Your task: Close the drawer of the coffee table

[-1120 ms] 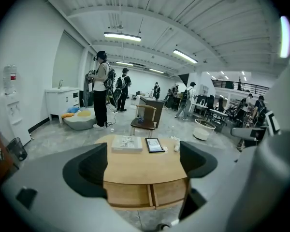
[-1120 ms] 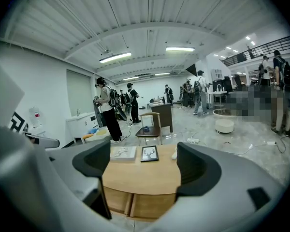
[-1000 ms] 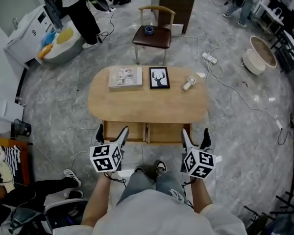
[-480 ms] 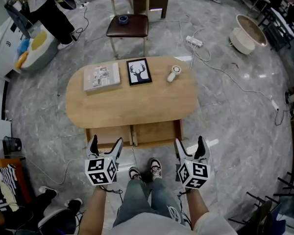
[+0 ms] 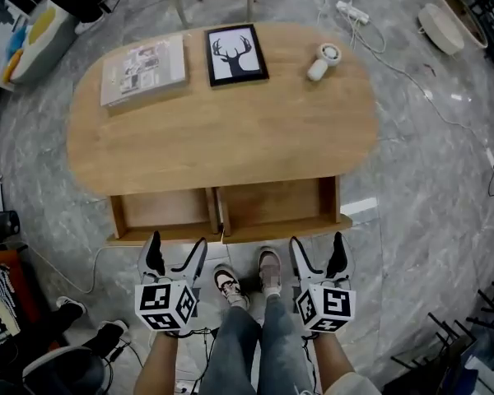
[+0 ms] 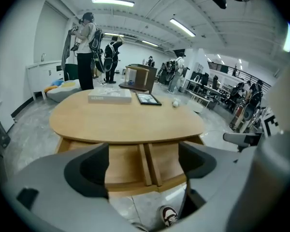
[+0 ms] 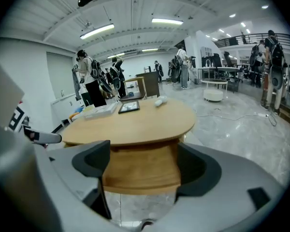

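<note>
The left gripper and right gripper are each held with jaws apart and nothing between them, just short of the near long edge of the oval wooden coffee table, not touching it. Two drawers stand pulled out from that edge: the left drawer ahead of the left gripper, the right drawer ahead of the right. Along the far edge lie a magazine, a framed deer picture and a small white device.
</note>
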`<move>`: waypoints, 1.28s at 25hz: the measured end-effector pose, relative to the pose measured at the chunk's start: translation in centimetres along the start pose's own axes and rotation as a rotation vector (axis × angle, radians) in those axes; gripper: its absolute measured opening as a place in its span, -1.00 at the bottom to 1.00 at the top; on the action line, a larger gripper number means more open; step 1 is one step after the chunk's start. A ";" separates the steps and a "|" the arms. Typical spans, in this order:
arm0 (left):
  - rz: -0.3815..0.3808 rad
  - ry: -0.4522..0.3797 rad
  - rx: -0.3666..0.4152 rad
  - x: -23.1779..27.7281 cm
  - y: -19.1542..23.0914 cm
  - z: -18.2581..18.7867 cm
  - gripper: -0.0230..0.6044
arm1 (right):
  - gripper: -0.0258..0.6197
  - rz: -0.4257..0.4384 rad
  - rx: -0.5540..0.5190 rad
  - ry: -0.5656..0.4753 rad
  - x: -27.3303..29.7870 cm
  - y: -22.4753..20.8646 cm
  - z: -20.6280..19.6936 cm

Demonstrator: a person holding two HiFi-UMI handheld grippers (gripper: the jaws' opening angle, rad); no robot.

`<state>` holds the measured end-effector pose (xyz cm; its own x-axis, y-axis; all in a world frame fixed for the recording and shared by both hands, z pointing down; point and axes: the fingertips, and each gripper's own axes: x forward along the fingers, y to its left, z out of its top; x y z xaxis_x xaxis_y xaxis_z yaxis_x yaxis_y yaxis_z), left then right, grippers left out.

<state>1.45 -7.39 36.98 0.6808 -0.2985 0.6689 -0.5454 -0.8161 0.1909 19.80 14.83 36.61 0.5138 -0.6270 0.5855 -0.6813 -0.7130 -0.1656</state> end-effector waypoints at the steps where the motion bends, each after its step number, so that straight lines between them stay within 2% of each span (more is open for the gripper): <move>1: 0.006 0.007 -0.002 0.6 0.4 -1.5 0.50 | 0.43 0.002 -0.007 0.016 0.7 -0.1 -1.9; 5: 0.019 0.055 0.003 1.6 1.3 -7.0 0.50 | 0.44 0.000 -0.029 0.079 1.5 -0.5 -8.2; 10: 0.015 0.089 0.016 2.3 2.2 -10.5 0.50 | 0.44 -0.016 -0.064 0.108 2.1 -1.4 -12.3; 16: 0.011 0.107 0.043 2.5 2.7 -11.5 0.47 | 0.45 0.001 -0.151 0.062 3.5 -0.3 -15.3; 21: 0.015 0.112 0.029 2.7 3.0 -11.8 0.46 | 0.45 0.012 -0.239 -0.044 4.8 0.7 -16.1; 24: 0.016 0.121 0.035 2.9 3.2 -12.2 0.46 | 0.45 -0.022 -0.278 -0.042 5.5 0.2 -17.2; 27: 0.022 0.122 0.047 3.1 3.5 -12.3 0.45 | 0.45 -0.049 -0.273 -0.037 6.1 -0.3 -18.3; 32: 0.030 0.135 0.057 3.4 3.9 -12.6 0.45 | 0.45 -0.024 -0.238 -0.056 7.3 -0.1 -20.0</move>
<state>-4.54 -5.30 49.04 0.5906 -0.2572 0.7649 -0.5336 -0.8355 0.1311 13.21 16.55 56.74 0.5548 -0.6317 0.5414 -0.7688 -0.6379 0.0436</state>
